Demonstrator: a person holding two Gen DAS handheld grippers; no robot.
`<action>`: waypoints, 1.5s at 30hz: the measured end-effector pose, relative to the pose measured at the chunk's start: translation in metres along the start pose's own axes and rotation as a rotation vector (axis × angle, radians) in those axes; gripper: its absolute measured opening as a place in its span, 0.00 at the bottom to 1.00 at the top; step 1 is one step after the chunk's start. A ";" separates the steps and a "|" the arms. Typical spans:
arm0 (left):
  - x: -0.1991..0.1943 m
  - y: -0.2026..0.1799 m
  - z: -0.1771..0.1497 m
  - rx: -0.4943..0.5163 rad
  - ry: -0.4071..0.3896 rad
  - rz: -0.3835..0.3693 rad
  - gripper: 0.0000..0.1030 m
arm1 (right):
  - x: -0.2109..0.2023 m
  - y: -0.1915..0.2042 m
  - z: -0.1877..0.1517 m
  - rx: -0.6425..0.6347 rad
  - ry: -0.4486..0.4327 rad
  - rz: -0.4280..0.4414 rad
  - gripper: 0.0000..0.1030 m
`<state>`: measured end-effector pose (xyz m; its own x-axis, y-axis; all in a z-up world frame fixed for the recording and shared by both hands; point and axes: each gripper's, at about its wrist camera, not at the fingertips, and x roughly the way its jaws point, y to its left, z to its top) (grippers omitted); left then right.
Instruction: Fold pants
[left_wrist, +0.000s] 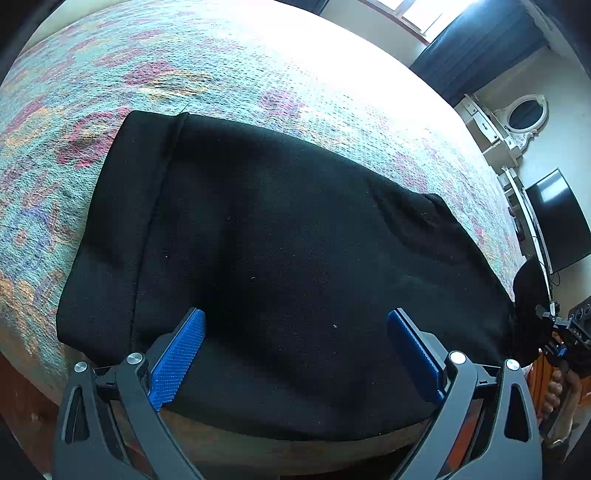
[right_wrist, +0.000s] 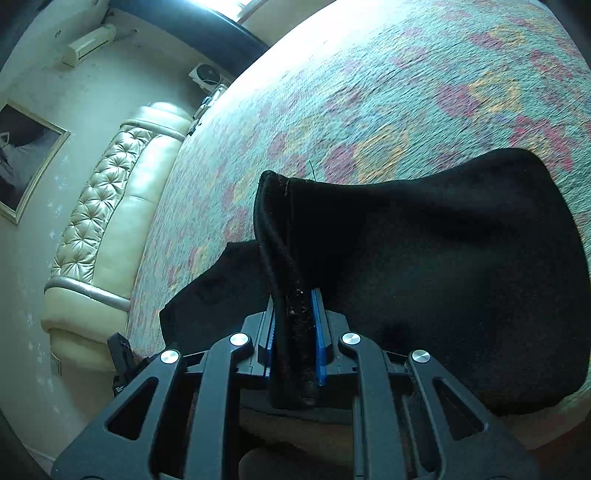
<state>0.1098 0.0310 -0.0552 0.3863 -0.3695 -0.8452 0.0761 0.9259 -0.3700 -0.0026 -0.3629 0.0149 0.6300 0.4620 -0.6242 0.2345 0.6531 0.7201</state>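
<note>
While my right gripper (right_wrist: 295, 332) clamps the thick hem, I log: black soft-knit pants (left_wrist: 280, 258), limp, light, partly folded on the floral woven bedspread (left_wrist: 258, 66). Left gripper (left_wrist: 295, 350) gapes above the near edge; best taken there.

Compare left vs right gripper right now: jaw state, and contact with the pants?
The left gripper has its jaws spread wide; the right gripper has its jaws closed.

The left holds nothing and sits over the flat part of the black pants; the right pinches a bunched, hemmed edge of the pants, lifting it off the bedspread.

Shared: both have blue finger pads and point at the same garment.
</note>
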 end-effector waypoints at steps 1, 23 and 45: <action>0.000 -0.002 0.000 0.001 0.000 0.002 0.94 | 0.008 0.006 -0.004 -0.010 0.009 -0.010 0.15; 0.007 -0.007 0.003 0.030 0.004 0.032 0.94 | 0.083 0.068 -0.061 -0.373 0.080 -0.366 0.16; 0.010 -0.017 0.001 0.055 0.005 0.059 0.94 | 0.101 0.092 -0.085 -0.536 0.054 -0.470 0.31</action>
<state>0.1134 0.0119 -0.0575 0.3873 -0.3147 -0.8666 0.1035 0.9488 -0.2984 0.0196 -0.2051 -0.0077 0.5111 0.0791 -0.8559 0.0671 0.9890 0.1315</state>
